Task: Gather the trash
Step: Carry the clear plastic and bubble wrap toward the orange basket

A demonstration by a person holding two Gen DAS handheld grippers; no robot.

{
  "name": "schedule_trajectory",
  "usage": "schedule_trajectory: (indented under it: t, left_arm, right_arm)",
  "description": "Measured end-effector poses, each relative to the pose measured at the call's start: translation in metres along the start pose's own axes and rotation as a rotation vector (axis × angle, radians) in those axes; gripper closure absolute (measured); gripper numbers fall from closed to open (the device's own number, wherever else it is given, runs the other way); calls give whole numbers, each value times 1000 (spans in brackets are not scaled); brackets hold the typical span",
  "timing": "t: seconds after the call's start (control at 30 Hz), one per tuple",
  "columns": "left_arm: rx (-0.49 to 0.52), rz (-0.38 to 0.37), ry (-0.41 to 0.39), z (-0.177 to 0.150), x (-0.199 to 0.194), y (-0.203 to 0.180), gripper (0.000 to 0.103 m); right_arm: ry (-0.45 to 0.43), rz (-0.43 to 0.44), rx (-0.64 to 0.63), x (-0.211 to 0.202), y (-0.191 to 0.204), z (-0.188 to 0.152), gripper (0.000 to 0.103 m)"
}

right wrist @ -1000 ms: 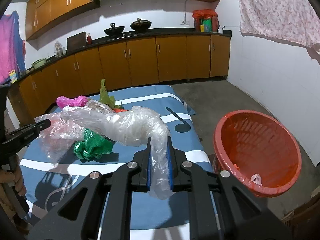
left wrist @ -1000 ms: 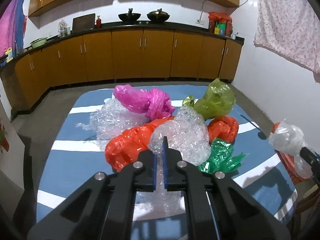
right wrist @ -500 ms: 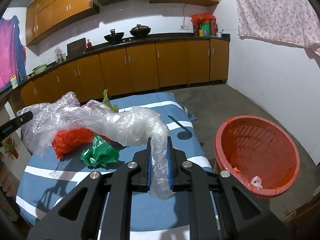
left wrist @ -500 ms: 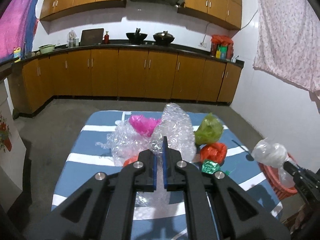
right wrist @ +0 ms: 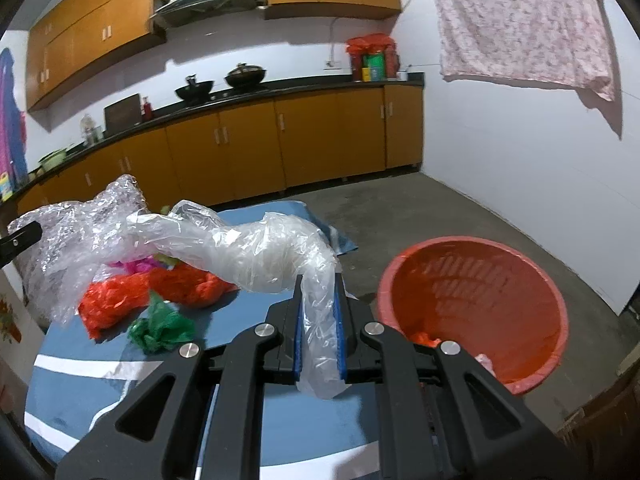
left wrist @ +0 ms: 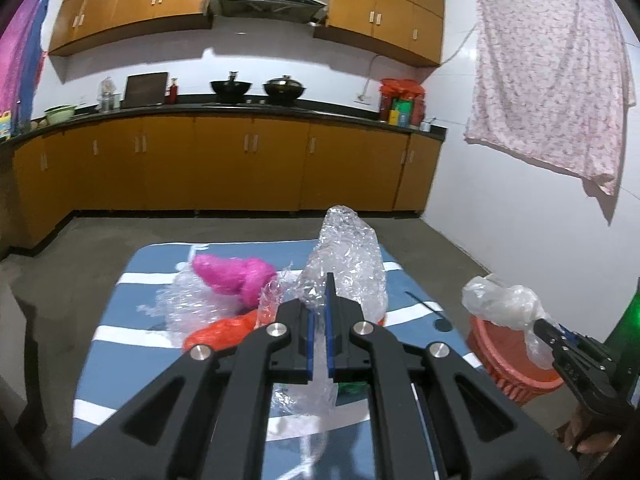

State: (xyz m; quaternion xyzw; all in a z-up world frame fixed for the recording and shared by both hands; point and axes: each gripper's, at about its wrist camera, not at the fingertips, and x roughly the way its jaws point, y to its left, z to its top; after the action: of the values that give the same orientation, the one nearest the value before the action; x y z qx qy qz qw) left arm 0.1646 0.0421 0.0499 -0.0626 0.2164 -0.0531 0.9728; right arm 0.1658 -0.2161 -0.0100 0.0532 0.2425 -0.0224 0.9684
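Observation:
My left gripper point(left wrist: 319, 300) is shut on a wad of clear bubble wrap point(left wrist: 348, 264), held up above the blue striped table point(left wrist: 116, 336). My right gripper point(right wrist: 318, 300) is shut on a clear plastic bag point(right wrist: 264, 256), lifted beside the red basket point(right wrist: 476, 308). In the left wrist view the right gripper point(left wrist: 550, 330) shows at the right with the clear bag point(left wrist: 500, 304) over the basket point(left wrist: 516, 368). Pink point(left wrist: 232, 276), orange point(right wrist: 116, 304) and green point(right wrist: 160, 328) bags lie on the table, with more bubble wrap point(left wrist: 188, 304).
The basket holds a few scraps of trash point(right wrist: 484, 360). Brown kitchen cabinets point(left wrist: 224, 168) run along the back wall under a dark counter with two woks point(left wrist: 256, 88). A patterned cloth point(left wrist: 548, 88) hangs on the right wall. A hand point(left wrist: 588, 432) grips the right tool's handle.
The left gripper rose with the bubble wrap, lifting it off the pile. The right gripper shifted toward the basket with the clear bag; the basket now sits nearer in its view.

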Motion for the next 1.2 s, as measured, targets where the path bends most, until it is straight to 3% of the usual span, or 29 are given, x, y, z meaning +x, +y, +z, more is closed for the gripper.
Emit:
schedule_trajectory:
  t: [0.27,0.77,1.2]
  left_arm:
    - [35,-99,6,1,12,-50,97]
    - [90,-299,57,-16,55,-164,97]
    - [98,-377,114,-31,94,-228,97]
  right_arm:
    - [-13,-103,57,-3,-40,5,90]
    - [-39,-371,191,-9,-126,8,90]
    - [-36,-443,314,-1,-173,6,90]
